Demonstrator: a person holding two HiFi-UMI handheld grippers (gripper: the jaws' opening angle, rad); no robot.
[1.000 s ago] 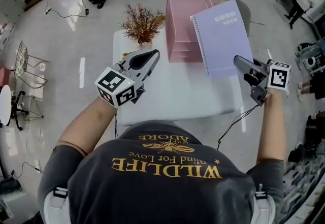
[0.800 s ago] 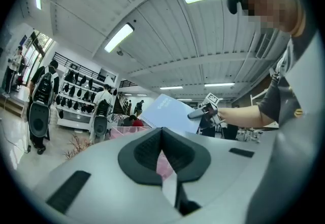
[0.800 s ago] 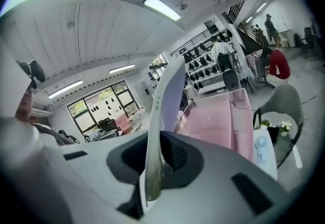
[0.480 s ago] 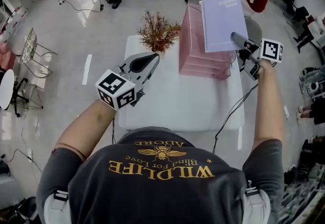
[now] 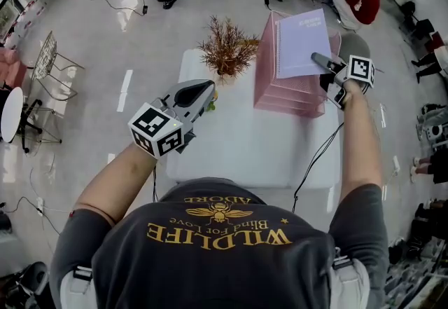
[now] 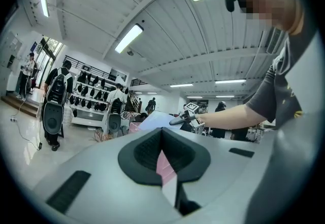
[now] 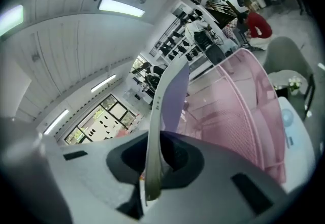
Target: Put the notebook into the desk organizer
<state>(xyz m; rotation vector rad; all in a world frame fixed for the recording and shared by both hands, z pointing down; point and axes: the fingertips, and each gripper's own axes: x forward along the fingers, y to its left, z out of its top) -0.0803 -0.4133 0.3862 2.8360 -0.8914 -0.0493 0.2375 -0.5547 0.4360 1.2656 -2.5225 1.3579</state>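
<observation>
The lavender spiral notebook (image 5: 301,41) hangs over the open top of the pink mesh desk organizer (image 5: 287,94) at the far right of the white table (image 5: 231,143). My right gripper (image 5: 316,59) is shut on the notebook's near right edge. In the right gripper view the notebook (image 7: 170,93) stands edge-on between the jaws of the right gripper (image 7: 155,141), with the organizer (image 7: 238,111) just to its right. My left gripper (image 5: 198,92) hovers over the table's left side, shut and holding nothing. In the left gripper view the left gripper (image 6: 162,134) points toward the notebook (image 6: 156,119).
A dried plant in a small pot (image 5: 225,50) stands at the table's far edge, left of the organizer. A grey chair (image 5: 358,45) sits behind the organizer. A black cable (image 5: 318,160) hangs off the table's right edge. People and equipment stand farther off on the floor.
My right gripper has carried the notebook away from me and to the left, from beside the organizer to over its top. My left gripper has shifted only a little.
</observation>
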